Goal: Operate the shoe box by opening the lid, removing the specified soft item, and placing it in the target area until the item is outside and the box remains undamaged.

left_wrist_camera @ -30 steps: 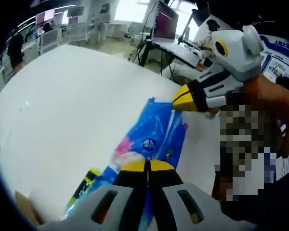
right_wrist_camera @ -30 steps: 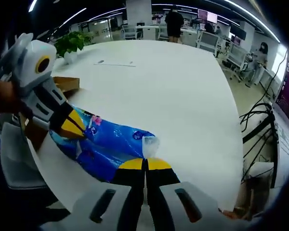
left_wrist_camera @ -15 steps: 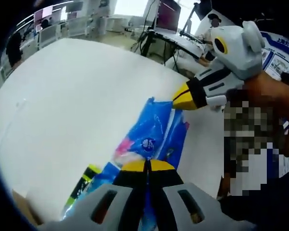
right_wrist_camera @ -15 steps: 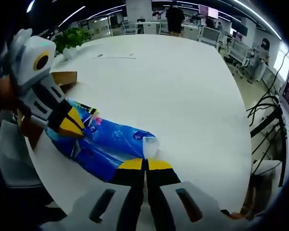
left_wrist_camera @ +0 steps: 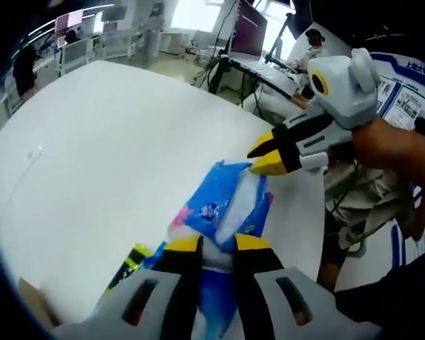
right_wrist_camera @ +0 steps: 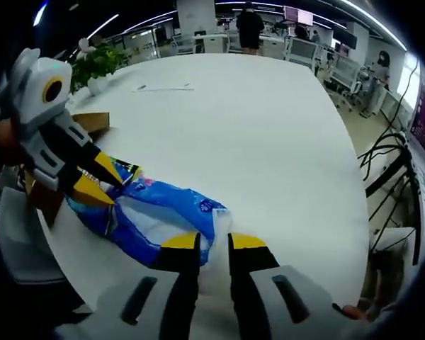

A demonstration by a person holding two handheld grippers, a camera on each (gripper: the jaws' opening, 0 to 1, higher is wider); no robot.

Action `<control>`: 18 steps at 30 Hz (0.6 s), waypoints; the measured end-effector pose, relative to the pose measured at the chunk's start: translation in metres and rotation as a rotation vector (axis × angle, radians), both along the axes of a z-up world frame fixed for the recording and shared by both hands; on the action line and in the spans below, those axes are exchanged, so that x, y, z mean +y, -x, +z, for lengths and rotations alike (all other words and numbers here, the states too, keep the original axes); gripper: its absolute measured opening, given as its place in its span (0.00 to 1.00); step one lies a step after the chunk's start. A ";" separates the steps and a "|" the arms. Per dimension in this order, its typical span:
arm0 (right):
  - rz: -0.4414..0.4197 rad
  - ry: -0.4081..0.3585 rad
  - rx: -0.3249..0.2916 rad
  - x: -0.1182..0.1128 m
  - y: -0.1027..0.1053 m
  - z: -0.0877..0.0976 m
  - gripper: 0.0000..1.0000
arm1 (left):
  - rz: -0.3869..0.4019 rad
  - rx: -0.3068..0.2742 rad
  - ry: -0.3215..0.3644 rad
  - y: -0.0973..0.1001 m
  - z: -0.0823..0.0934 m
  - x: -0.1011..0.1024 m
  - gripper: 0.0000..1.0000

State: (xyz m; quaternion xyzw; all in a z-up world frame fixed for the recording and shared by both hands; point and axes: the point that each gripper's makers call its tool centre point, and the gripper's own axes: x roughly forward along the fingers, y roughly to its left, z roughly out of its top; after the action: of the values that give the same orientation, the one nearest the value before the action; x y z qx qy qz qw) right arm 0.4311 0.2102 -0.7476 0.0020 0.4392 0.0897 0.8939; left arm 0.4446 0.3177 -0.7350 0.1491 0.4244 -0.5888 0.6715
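Observation:
A soft blue plastic pack (left_wrist_camera: pixel 223 205) lies flat on the white table (left_wrist_camera: pixel 106 156). In the left gripper view my left gripper (left_wrist_camera: pixel 218 244) stands open, its yellow tips on either side of the pack's near end. My right gripper (left_wrist_camera: pixel 260 157) comes in from the right, open, its tips just off the pack's far end. From the right gripper view the same pack (right_wrist_camera: pixel 159 216) stretches between my open right gripper (right_wrist_camera: pixel 214 242) and the open left gripper (right_wrist_camera: pixel 95 183). The brown cardboard shoe box (right_wrist_camera: pixel 92 122) sits behind the left gripper, partly hidden.
A black, green and yellow packet (left_wrist_camera: pixel 129 259) lies against the pack. A potted plant (right_wrist_camera: pixel 95 62) and a sheet of paper (right_wrist_camera: pixel 163 88) sit far across the table. The table edge (right_wrist_camera: pixel 343 241) drops to cables. Desks with a monitor (left_wrist_camera: pixel 246 32) stand beyond.
Both grippers were shut on the ends of the blue pack; now both have opened and let go. The pack lies slack on the table.

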 end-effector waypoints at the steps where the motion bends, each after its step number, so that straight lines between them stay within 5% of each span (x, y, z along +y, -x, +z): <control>1: 0.000 0.000 -0.003 0.001 0.000 0.001 0.14 | 0.004 -0.002 0.003 0.000 0.002 0.001 0.14; 18: 0.016 -0.005 -0.063 0.041 0.004 0.038 0.17 | 0.062 -0.075 0.048 -0.003 0.047 0.046 0.21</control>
State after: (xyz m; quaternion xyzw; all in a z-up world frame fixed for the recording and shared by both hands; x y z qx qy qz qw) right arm 0.4270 0.2513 -0.7101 -0.0020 0.4108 0.0979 0.9065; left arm 0.4480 0.3633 -0.6876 0.1418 0.3889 -0.5717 0.7083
